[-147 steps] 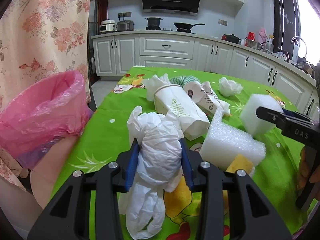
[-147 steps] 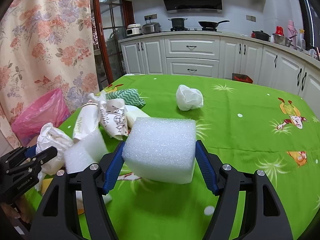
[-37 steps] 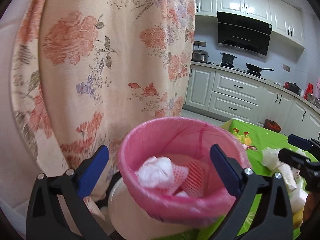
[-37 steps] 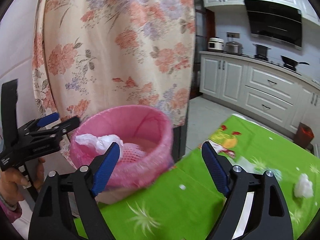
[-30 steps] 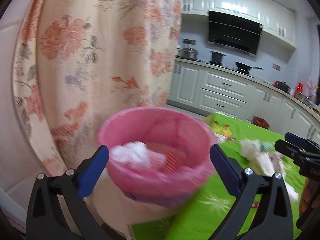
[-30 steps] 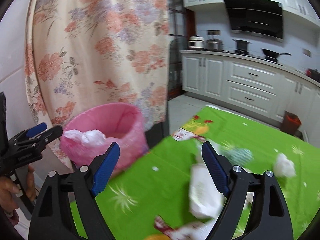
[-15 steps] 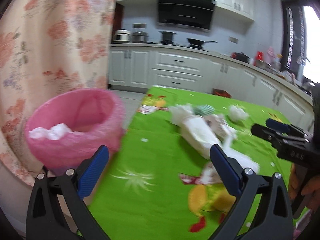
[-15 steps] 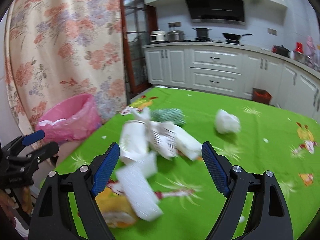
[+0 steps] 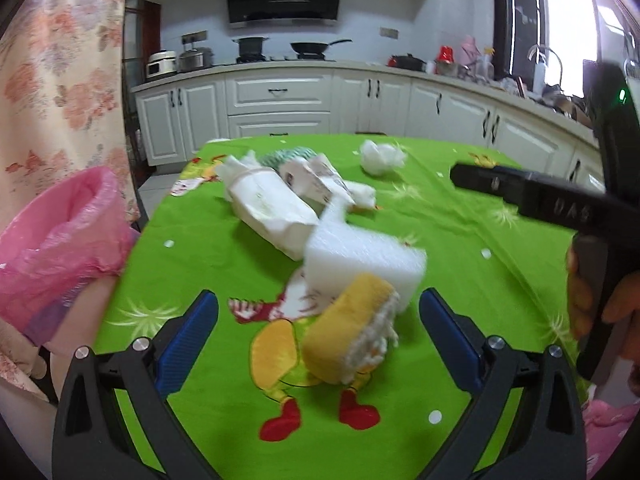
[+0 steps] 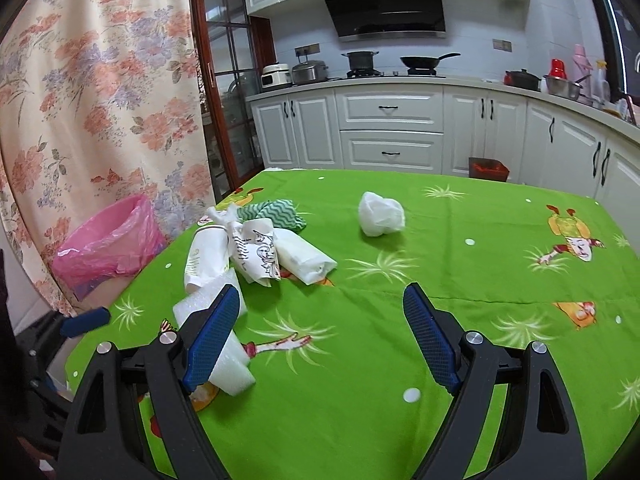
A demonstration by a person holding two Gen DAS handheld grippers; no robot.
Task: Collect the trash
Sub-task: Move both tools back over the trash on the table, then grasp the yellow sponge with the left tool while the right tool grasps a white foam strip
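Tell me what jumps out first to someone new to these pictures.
The bright green cartoon-print tablecloth fills both views, strewn with white rubbish: crushed paper cups in a heap at its left and a crumpled white plastic bag farther back. Nearest the open left gripper lie a yellow sponge and a white foam block; the pink-lined bin stands off the table's left edge.

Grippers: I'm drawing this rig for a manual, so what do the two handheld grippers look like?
Both the left gripper and right gripper have black angular frames with silver bolts and blue textured finger pads. The right gripper's black body bears raised lettering and a small green light.
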